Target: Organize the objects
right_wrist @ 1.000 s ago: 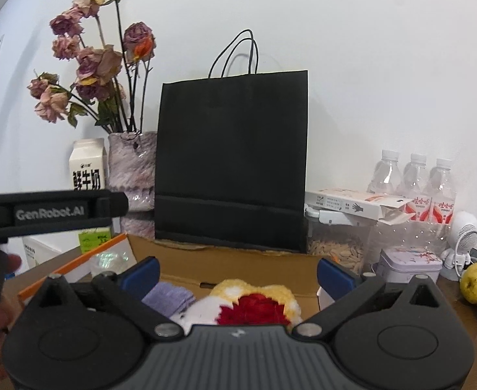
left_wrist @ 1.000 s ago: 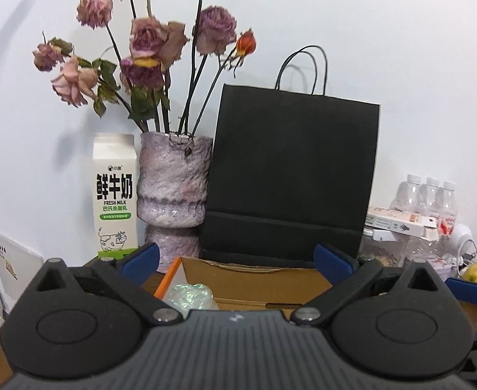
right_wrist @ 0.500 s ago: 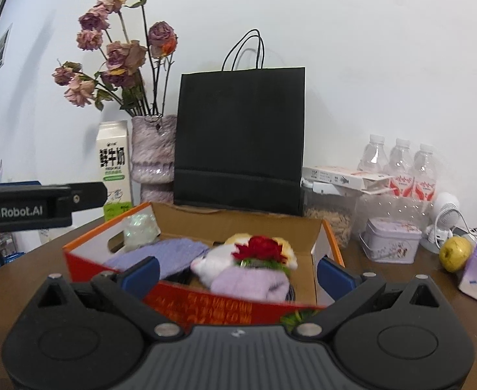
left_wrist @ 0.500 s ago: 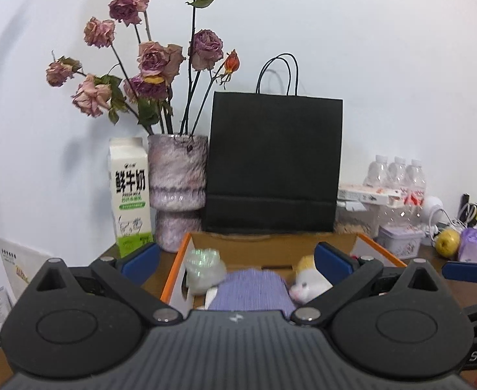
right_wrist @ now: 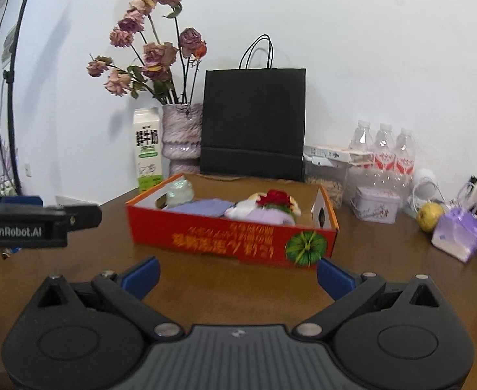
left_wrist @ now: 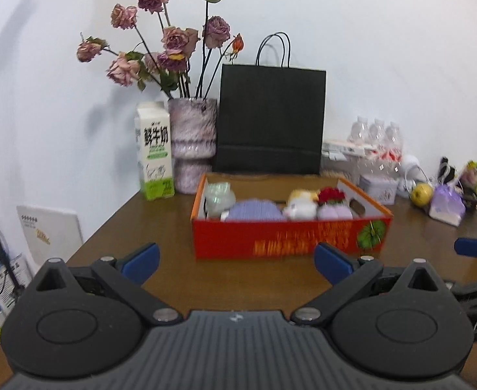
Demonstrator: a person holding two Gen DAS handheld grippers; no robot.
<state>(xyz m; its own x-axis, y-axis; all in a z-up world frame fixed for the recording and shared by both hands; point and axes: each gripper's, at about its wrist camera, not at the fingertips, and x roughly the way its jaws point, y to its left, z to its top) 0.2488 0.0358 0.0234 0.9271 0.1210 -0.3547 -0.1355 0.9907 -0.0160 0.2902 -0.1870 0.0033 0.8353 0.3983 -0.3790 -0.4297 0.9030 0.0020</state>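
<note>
While both tools hung empty with jaws spread wide, the red box point(left_wrist: 287, 234) sat on the table point(left_wrist: 160, 227) straight ahead, long axis crosswise; the left gripper point(left_wrist: 235, 260) and right gripper point(right_wrist: 237, 274) seemed about equally near.

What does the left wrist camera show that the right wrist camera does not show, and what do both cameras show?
Only the left wrist view shows the white board leaning on the wall and the right gripper's blue fingertip at the right edge. Only the right wrist view shows the left gripper's body marked GenRobot.AI and a black stand at the left. Both show the red box of soft items, the black paper bag, the milk carton, the vase of dried roses, and open, empty jaws.
</note>
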